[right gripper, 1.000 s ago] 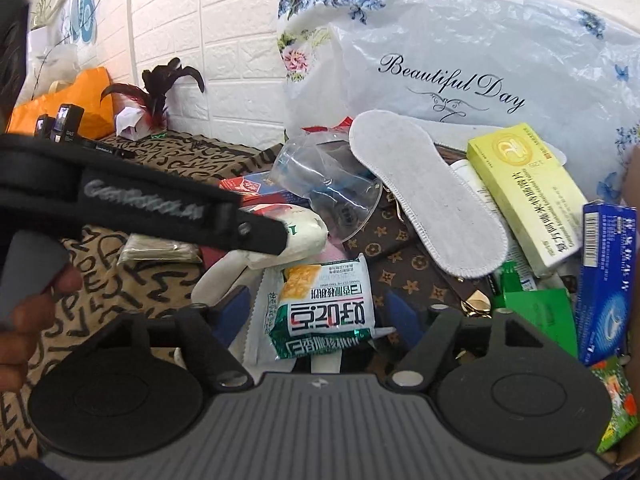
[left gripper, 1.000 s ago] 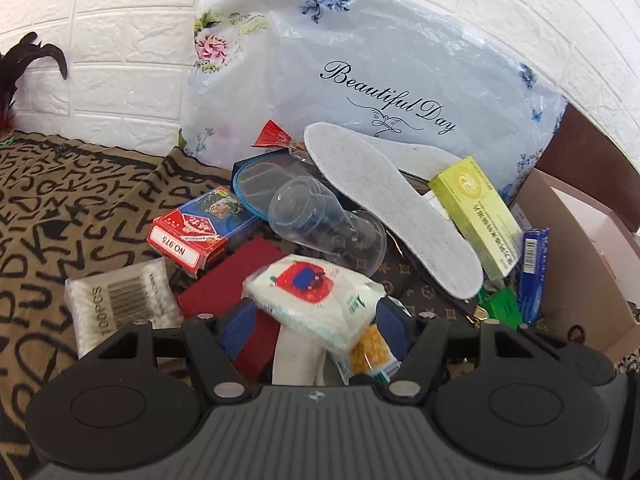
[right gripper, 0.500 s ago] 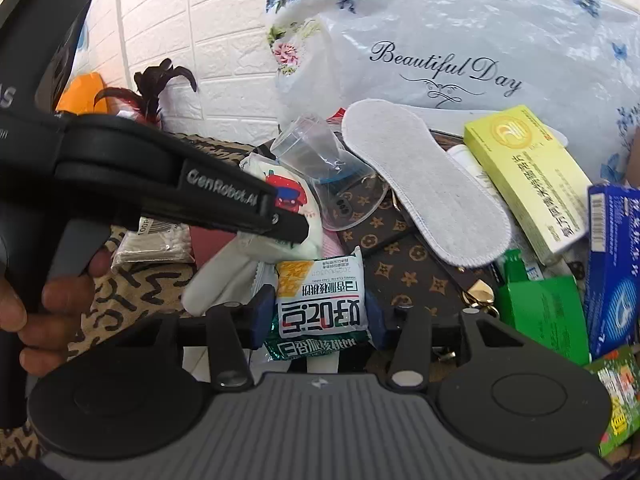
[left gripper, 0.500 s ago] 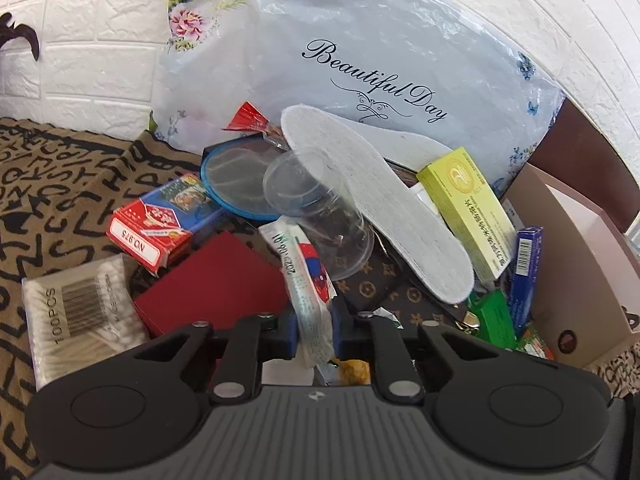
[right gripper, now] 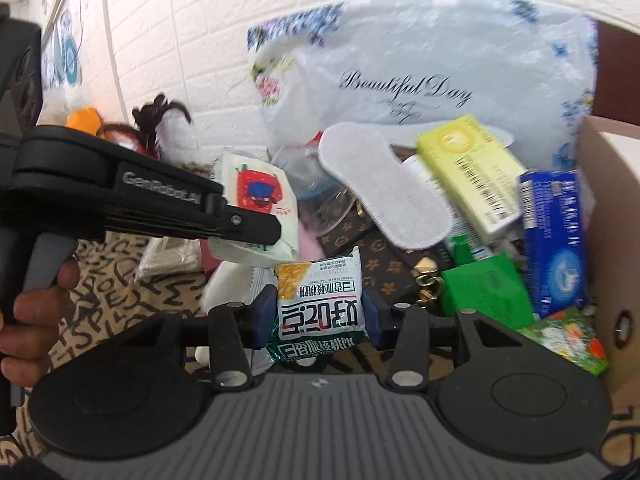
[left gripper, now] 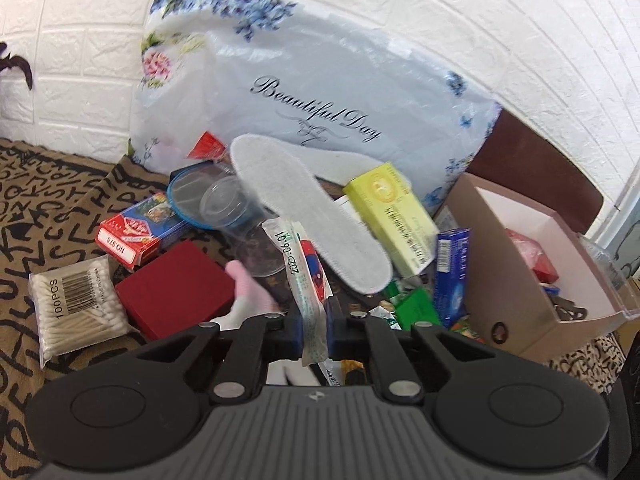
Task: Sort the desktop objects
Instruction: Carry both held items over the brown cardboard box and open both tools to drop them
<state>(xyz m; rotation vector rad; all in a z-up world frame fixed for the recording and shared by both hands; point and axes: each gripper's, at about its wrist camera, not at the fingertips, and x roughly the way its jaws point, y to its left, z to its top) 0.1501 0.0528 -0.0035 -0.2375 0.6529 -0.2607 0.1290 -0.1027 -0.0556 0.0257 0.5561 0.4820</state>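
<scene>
I read the cardboard box (left gripper: 516, 280) as the likely drop point; it stands open at the right end of the worktop (left gripper: 48, 216), well right of both my tools and just beyond the blue carton (right gripper: 554, 236). Between it and me lies the heap, with the white insole (left gripper: 308, 216) slanting across the top. My left gripper (left gripper: 314, 328) is clamped on the tissue pack (left gripper: 308, 276), held edge-on, its long axis running away from the fingers, lifted over the pile. My right gripper (right gripper: 316, 316) sits nearer the box, its fingers pressed to both sides of the snack packet (right gripper: 320, 308), long axis also pointing forward. I'd judge the right hand has the shorter swing rightward
</scene>
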